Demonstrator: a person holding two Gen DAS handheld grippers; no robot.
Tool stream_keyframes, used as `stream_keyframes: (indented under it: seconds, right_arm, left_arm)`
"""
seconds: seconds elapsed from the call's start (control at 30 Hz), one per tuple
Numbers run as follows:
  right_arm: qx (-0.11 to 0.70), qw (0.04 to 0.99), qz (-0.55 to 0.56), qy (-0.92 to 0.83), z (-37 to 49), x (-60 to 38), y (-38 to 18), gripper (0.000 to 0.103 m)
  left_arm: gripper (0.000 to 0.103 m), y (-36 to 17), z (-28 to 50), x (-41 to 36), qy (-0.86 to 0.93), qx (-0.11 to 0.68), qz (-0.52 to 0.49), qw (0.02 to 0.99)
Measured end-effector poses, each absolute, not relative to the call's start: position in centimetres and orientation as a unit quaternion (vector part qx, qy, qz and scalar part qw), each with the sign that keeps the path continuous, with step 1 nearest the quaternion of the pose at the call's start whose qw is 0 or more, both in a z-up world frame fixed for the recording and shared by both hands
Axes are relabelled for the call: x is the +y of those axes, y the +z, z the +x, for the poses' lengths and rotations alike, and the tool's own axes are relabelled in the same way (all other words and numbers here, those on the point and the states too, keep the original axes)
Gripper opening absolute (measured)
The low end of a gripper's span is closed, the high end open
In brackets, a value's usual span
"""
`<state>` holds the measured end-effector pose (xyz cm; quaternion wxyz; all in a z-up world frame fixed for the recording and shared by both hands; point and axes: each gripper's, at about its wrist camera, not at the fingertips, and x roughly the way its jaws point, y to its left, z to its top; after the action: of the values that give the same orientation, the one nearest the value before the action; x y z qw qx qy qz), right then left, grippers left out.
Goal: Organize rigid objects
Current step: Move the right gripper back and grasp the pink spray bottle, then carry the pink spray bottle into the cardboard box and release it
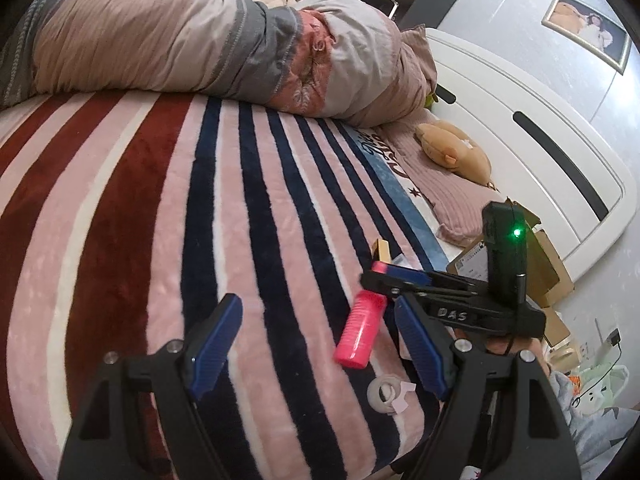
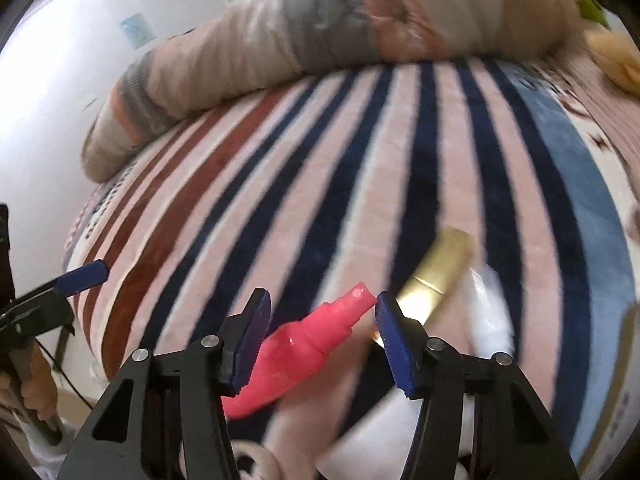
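Note:
A pink plastic spray bottle (image 1: 359, 330) lies on the striped blanket (image 1: 168, 208). In the right wrist view the bottle (image 2: 308, 340) lies slanted between the blue pads of my right gripper (image 2: 320, 310), which is open around it; the left pad looks close to the bottle, the right pad stands apart. My right gripper also shows in the left wrist view (image 1: 390, 284), over the bottle's top end. My left gripper (image 1: 316, 336) is open and empty, just left of the bottle. A gold box (image 2: 436, 270) lies beyond the bottle, blurred.
A clear tape roll (image 1: 383, 392) lies on the blanket near my left gripper. A rolled duvet (image 1: 200, 44) lies across the far side of the bed. A plush toy (image 1: 452, 150) and cardboard boxes (image 1: 544, 264) sit by the white headboard (image 1: 540, 148).

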<state>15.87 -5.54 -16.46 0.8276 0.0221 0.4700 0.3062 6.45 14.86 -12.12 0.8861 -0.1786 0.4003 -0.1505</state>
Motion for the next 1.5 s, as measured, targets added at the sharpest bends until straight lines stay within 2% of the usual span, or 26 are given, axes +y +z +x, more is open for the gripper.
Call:
stream_keyframes:
  seconds: [0.1, 0.13, 0.17, 0.2, 0.5, 0.53, 0.57, 0.6, 0.67, 0.7, 0.8, 0.9, 1.17, 1.47, 1.5]
  right_arm:
    - [0.472, 0.819, 0.011, 0.326, 15.9, -3.7, -16.5, 0.052]
    - [0.474, 0.817, 0.011, 0.330, 15.7, -3.4, -16.5, 0.058]
    - [0.476, 0.816, 0.009, 0.327, 15.6, -3.3, -16.6, 0.071]
    - [0.477, 0.819, 0.009, 0.319, 15.4, -3.4, -16.8, 0.076]
    - [0.520, 0.783, 0.037, 0.338, 14.4, -1.0, -19.2, 0.076]
    - [0.520, 0.785, 0.032, 0.335, 14.3, -0.7, -19.2, 0.070]
    - [0.518, 0.790, 0.016, 0.328, 14.2, -0.4, -19.3, 0.051]
    - [0.513, 0.798, -0.011, 0.316, 13.9, -0.1, -19.2, 0.043]
    - [0.498, 0.803, -0.024, 0.325, 13.4, -0.2, -18.9, 0.034]
    - [0.490, 0.807, -0.034, 0.328, 13.2, -0.4, -18.6, 0.032]
    - [0.484, 0.812, -0.090, 0.313, 12.7, -0.4, -18.6, 0.032]
    - [0.512, 0.795, -0.080, 0.316, 12.6, -1.4, -18.7, 0.032]
    - [0.501, 0.799, -0.096, 0.319, 10.8, -2.3, -18.1, 0.027]
    - [0.392, 0.826, -0.074, 0.398, 6.3, -4.0, -10.1, 0.027]
    - [0.376, 0.829, -0.072, 0.408, 5.6, -4.5, -8.9, 0.027]
  left_arm:
    - [0.076, -12.4, 6.4, 15.4, -0.141, 0.403, -0.180, 0.886]
    - [0.076, -12.5, 6.4, 15.5, -0.139, 0.404, -0.182, 0.886]
    - [0.076, -12.6, 6.3, 15.7, -0.138, 0.405, -0.184, 0.885]
    - [0.076, -12.7, 6.3, 15.8, -0.138, 0.405, -0.187, 0.884]
    - [0.076, -12.4, 5.8, 16.2, -0.140, 0.402, -0.194, 0.884]
    - [0.076, -12.4, 5.7, 16.3, -0.142, 0.401, -0.196, 0.884]
    - [0.076, -12.4, 5.7, 16.4, -0.143, 0.400, -0.198, 0.883]
    - [0.076, -12.5, 5.7, 16.5, -0.142, 0.400, -0.199, 0.884]
    - [0.076, -12.5, 5.8, 16.7, -0.137, 0.401, -0.198, 0.884]
    - [0.076, -12.6, 5.8, 16.7, -0.135, 0.403, -0.197, 0.884]
    - [0.076, -12.7, 5.8, 16.6, -0.136, 0.403, -0.196, 0.883]
    - [0.076, -12.7, 5.8, 16.3, -0.143, 0.403, -0.195, 0.883]
    - [0.076, -12.8, 6.0, 14.7, -0.169, 0.411, -0.198, 0.874]
    - [0.075, -10.1, 6.5, 10.4, -0.253, 0.382, -0.217, 0.862]
    - [0.070, -9.6, 6.6, 10.1, -0.255, 0.377, -0.217, 0.864]
